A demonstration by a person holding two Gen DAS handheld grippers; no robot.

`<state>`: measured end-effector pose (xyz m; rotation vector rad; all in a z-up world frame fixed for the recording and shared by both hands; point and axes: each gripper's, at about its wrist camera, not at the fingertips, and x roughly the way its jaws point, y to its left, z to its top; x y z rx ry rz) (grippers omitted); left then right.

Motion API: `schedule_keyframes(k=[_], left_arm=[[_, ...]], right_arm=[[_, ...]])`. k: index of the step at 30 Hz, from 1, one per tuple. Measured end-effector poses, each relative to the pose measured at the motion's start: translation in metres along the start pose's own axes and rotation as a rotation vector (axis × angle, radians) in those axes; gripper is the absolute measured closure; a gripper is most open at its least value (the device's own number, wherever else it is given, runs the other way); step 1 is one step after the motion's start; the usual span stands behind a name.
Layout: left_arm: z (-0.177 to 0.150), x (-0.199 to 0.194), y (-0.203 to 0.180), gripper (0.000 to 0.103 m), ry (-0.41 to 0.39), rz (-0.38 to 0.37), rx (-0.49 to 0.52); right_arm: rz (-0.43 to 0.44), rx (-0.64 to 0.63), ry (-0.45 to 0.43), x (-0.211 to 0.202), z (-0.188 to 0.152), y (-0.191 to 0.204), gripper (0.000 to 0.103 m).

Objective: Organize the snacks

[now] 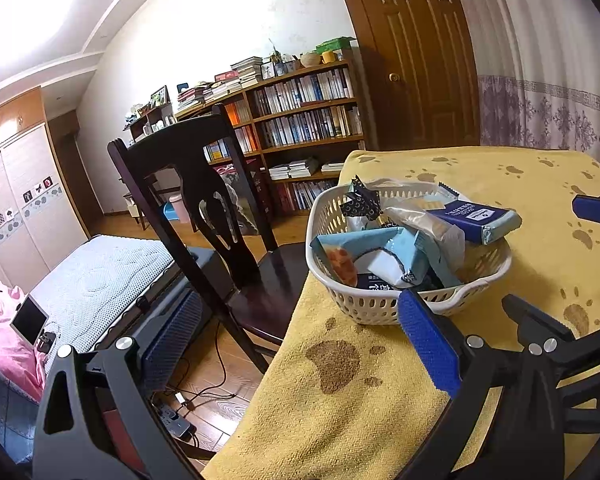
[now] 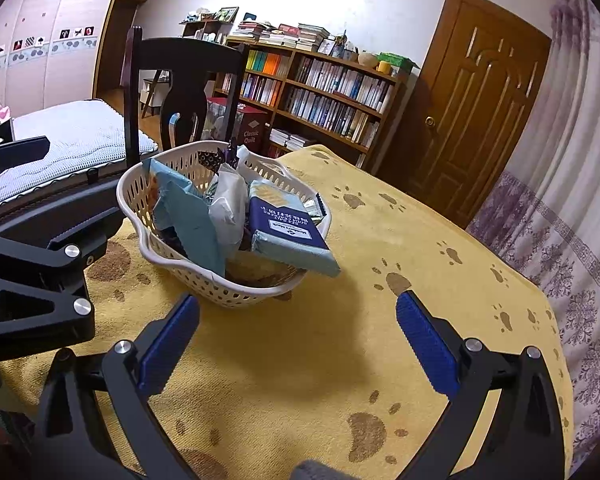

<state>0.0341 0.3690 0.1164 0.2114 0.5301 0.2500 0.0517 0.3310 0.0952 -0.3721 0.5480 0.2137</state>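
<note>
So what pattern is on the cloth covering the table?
Yellow tablecloth with brown paw prints, clearest in the right wrist view.

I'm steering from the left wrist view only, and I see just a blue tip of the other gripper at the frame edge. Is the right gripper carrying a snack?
Observer: No. The right gripper is open, with only the yellow cloth showing between its fingers.
Operator: Good. Is any snack lying loose on the cloth on its side?
Observer: None shows in the right wrist view. The packets all sit in the white basket, though the navy packet juts out over the rim toward the right gripper.
</note>
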Motion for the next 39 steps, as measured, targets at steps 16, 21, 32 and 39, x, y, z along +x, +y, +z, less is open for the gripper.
schedule_keyframes(k=[16,21,32,39], left_arm=[[-0.001,0.001,-0.002,0.003,0.001,-0.003,0.008],[-0.002,0.002,-0.003,0.003,0.003,-0.003,0.012],[-0.002,0.0,-0.009,0.003,0.003,-0.008,0.036],[-0.003,-0.019,-0.039,0.003,0.015,-0.124,0.063]], right_arm=[[0.02,0.07,0.029,0.005,-0.001,-0.012,0.005],[0.024,0.071,0.03,0.006,-0.002,-0.013,0.005],[0.015,0.082,0.03,0.003,-0.005,-0.02,0.005],[-0.017,0.145,0.095,0.004,-0.033,-0.063,0.005]])
